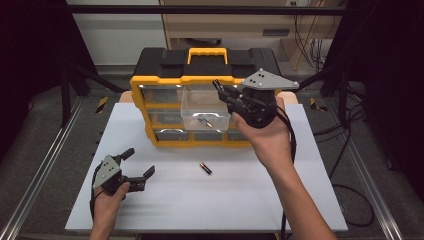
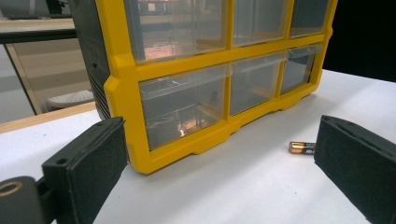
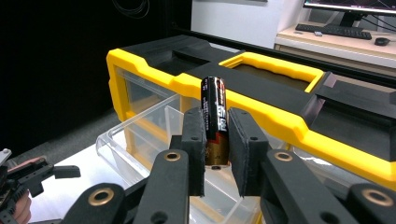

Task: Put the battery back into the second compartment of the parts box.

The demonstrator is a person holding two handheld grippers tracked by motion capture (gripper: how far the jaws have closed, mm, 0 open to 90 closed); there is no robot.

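A yellow and black drawer organizer [image 1: 150, 82] stands at the back of the white table [image 1: 165, 200]. One clear drawer [image 1: 192, 107] is pulled out, with a battery [image 1: 205, 121] lying in it. My right gripper [image 1: 222, 90] hovers over that drawer's right side. In the right gripper view it [image 3: 216, 140] is shut on a black and copper battery [image 3: 215, 112], held upright above the open drawer [image 3: 135, 135]. Another battery [image 1: 206, 168] lies loose on the table. My left gripper [image 1: 139, 162] rests open at the front left, its jaws [image 2: 219, 158] wide apart and empty, the loose battery [image 2: 301, 147] beyond its right pad.
The organizer's yellow handle [image 1: 207, 51] and black lid are on top, and its other clear drawers [image 2: 182, 102] are pushed in. The table's side rails [image 1: 35, 180] run along the left and right. A desk with a keyboard [image 3: 334, 30] stands behind.
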